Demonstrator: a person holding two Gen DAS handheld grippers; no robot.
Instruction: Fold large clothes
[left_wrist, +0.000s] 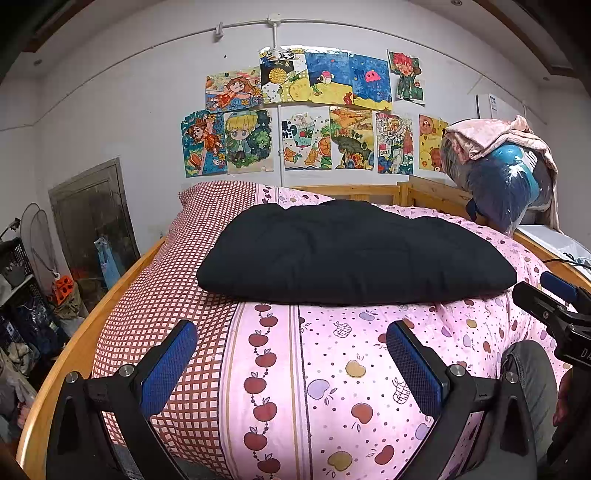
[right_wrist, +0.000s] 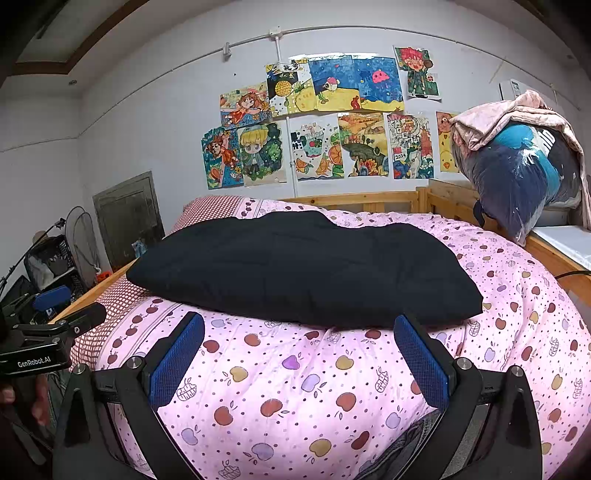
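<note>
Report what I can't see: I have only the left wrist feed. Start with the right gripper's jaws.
Observer: The right gripper is open, its blue pads wide apart, with only the apple-print duvet between them.
Operator: Give its position against the garment.
Observer: The folded black garment lies just beyond its fingertips. The right fingertip meets the near edge in the image, but I cannot tell whether it touches.
Operator: Now describe my left gripper from that side.
Observer: The left gripper shows side-on at the frame's left edge, near the wooden bed rail and well clear of the garment.
</note>
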